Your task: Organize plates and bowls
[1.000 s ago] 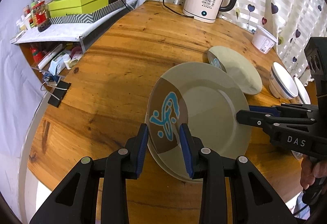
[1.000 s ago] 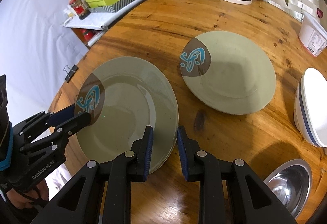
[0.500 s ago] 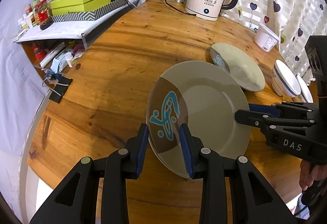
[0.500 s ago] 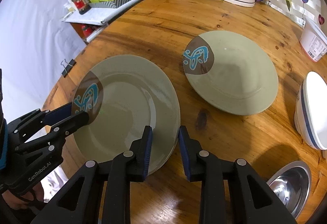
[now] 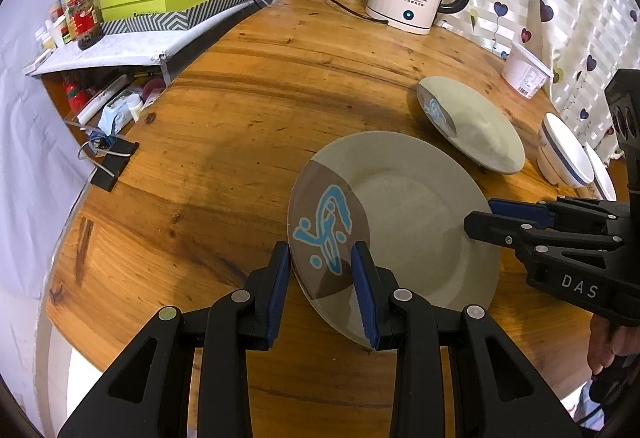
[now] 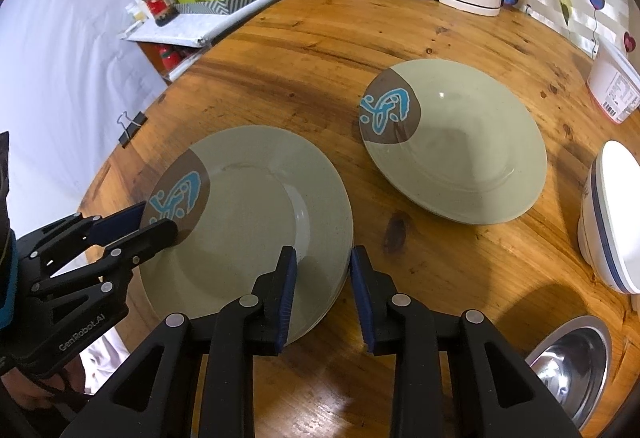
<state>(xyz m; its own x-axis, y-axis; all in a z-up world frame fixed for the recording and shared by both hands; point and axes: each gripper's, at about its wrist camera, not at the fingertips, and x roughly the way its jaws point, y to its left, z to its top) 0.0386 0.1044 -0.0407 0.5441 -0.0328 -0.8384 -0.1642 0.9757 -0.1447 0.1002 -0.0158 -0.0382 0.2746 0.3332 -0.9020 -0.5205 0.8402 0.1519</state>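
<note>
Both claws are on the near plate (image 6: 244, 222), one at each side of its rim. The left claw (image 5: 320, 290) has its blue pads closed down around the edge by the brown patch with the blue squiggle, and the right claw (image 6: 324, 294) straddles the opposite edge. Its jaws stand only narrowly apart, and I can't tell from here whether the pads truly pinch the rim or just bracket it.

The plate looks raised and tilted over the desk (image 6: 320, 50), near the desk's front edge. In the right wrist view there may be a second rim beneath it, though that is hard to make out.

What worries me is the grip itself. Glazed ceramic is slick, and each pad has only a thin strip of rim. If the two hands move unevenly, the plate could twist out of one claw and drop onto the wood, or off the edge.

Its likely destination is the other plate (image 6: 452, 142), farther along the desk. Coming in too low would knock rim against rim. Beyond that, the white bowl (image 6: 608, 218) and steel bowl (image 6: 568, 366) sit close to the right claw's path.
</note>
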